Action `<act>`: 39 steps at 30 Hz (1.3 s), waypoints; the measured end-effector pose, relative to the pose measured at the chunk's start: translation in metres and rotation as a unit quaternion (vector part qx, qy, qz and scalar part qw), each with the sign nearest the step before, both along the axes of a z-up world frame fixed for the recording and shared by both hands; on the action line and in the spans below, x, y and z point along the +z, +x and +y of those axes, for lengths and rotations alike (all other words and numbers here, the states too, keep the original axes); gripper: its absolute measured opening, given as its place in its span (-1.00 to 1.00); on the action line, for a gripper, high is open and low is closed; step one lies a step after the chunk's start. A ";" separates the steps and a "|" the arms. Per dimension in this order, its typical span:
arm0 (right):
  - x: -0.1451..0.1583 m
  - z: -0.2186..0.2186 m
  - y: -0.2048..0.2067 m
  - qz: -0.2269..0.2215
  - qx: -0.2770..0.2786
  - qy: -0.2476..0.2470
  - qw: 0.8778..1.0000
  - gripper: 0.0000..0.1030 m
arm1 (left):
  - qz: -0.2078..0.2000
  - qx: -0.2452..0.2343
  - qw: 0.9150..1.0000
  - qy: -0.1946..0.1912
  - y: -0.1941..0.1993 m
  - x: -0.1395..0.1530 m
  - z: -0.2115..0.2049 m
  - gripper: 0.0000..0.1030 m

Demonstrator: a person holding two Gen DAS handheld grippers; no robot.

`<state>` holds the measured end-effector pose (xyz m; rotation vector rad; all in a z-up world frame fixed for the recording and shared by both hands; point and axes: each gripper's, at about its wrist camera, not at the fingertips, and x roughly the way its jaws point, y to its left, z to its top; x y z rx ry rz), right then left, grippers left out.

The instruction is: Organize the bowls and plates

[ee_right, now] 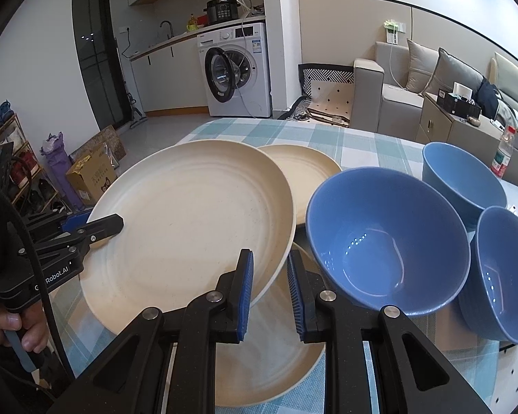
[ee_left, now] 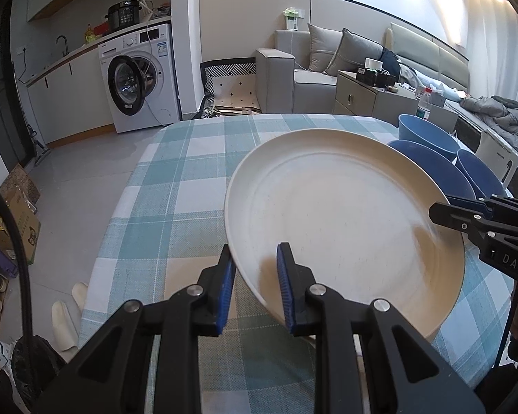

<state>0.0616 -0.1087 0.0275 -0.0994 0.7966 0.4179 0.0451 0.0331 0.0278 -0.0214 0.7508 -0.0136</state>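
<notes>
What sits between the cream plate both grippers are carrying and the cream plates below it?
Nothing visible. The lifted cream plate, clamped by the left gripper and right gripper, hangs tilted over the lower cream plates; the blue bowls stand off to its right.

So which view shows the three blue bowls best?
The right wrist view: all three blue bowls show with open interiors, beside the held plate. The left wrist view shows only parts of them behind the plate's rim.
</notes>
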 end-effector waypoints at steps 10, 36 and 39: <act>-0.017 -0.007 -0.011 0.014 -0.002 -0.006 1.000 -0.60 | 0.010 -0.011 1.000 0.005 -0.006 -0.013 -0.009 -0.57; -0.046 -0.021 -0.025 0.042 -0.032 -0.037 0.998 -0.57 | 0.037 -0.050 0.998 0.010 -0.011 -0.036 -0.026 -0.57; -0.049 -0.024 -0.024 0.046 -0.036 -0.035 0.998 -0.57 | 0.041 -0.053 0.998 0.012 -0.009 -0.038 -0.029 -0.57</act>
